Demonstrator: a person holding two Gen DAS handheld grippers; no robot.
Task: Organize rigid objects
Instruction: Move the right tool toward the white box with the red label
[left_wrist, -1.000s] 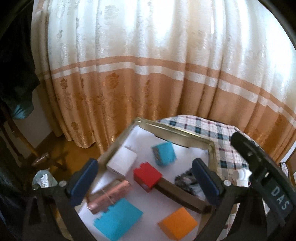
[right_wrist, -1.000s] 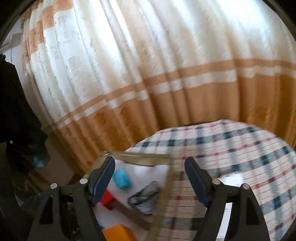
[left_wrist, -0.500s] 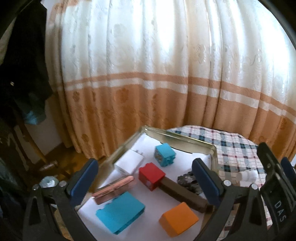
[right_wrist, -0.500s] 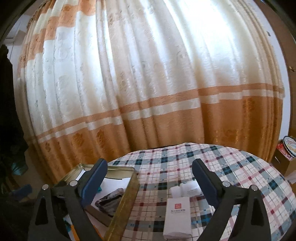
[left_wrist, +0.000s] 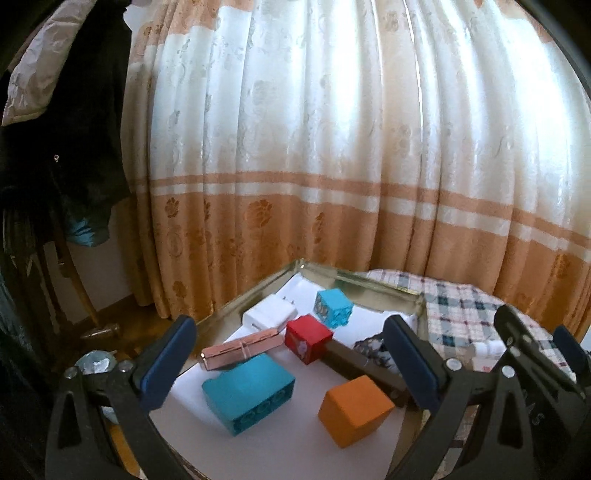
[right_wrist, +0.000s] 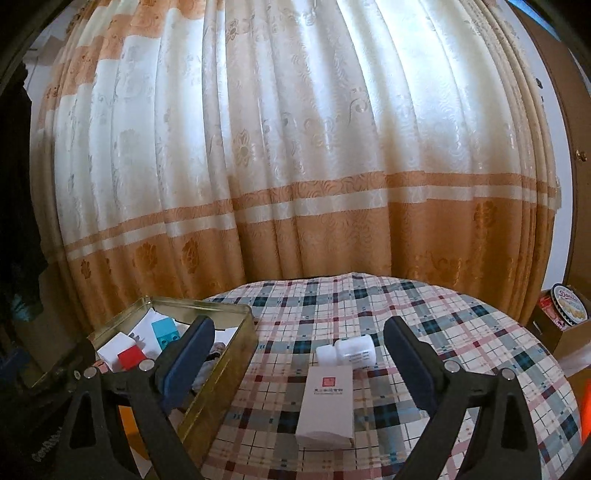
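A gold tin box (left_wrist: 373, 281) (right_wrist: 221, 376) stands at the left edge of the plaid table. Inside lie a large blue block (left_wrist: 249, 393), an orange cube (left_wrist: 354, 410), a red cube (left_wrist: 308, 338), a small blue cube (left_wrist: 333, 302), a white charger (left_wrist: 271, 313), a copper-pink case (left_wrist: 242, 349) and a dark brown bar (left_wrist: 364, 363). My left gripper (left_wrist: 291, 362) hovers open over the tin, empty. My right gripper (right_wrist: 299, 360) stands open above a white carton (right_wrist: 327, 402) and a white bottle (right_wrist: 351, 349) lying on the cloth. Neither is touched.
A cream and orange curtain (right_wrist: 295, 166) hangs behind the round table (right_wrist: 461, 332). Dark clothing (left_wrist: 55, 129) hangs at the left. A round biscuit tin (right_wrist: 567, 304) sits on a cardboard box at far right. My right gripper's frame (left_wrist: 532, 354) shows beside the tin.
Both grippers swung and dropped slightly. The right view turned from the tin onto the table, bringing the carton and bottle between its jaws, which spread wider. The left view shifted over the tin.
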